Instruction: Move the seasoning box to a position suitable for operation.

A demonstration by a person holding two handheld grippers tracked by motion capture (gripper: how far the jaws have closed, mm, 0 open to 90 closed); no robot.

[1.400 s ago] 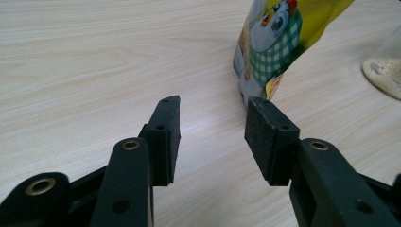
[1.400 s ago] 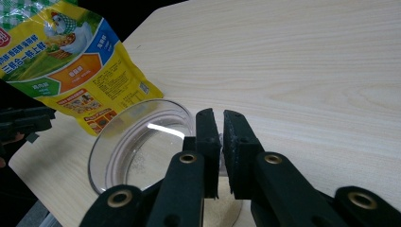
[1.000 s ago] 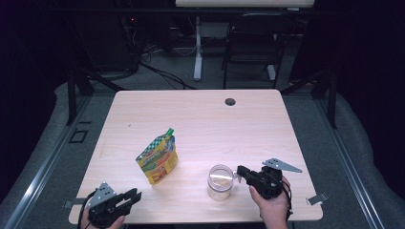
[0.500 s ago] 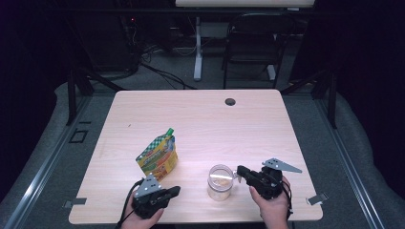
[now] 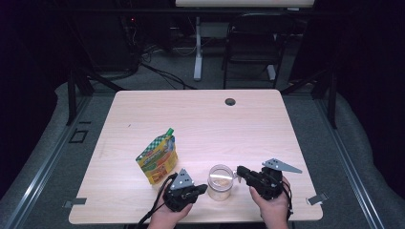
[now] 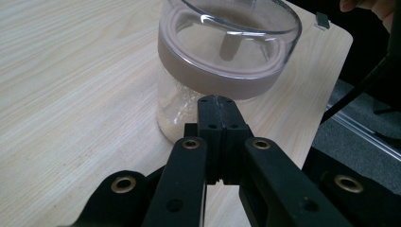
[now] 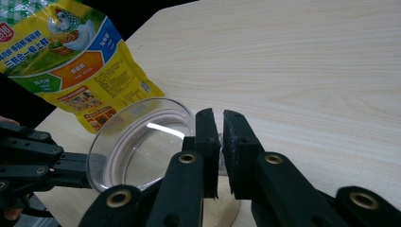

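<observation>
Table point(image 5: 248, 124) w/ light wood top carries everything. Yellow-green snack pouch point(image 5: 157, 157) stands upright, left of centre. Glass jar point(image 5: 220, 182) w/ clear lid sits near front edge, betw. both grippers. Right gripper point(image 5: 240, 171) pinches jar's lid rim. Left gripper point(image 5: 204, 188): jaws pressed together on nothing, tips just beside jar.

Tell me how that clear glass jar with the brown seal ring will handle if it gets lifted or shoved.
The clear glass jar probably feels heavy for its size and breakable. Its smooth wall looks slippery for tongs. Squat, upright and nearly empty, it should slide on the wooden table rather than tip.
</observation>
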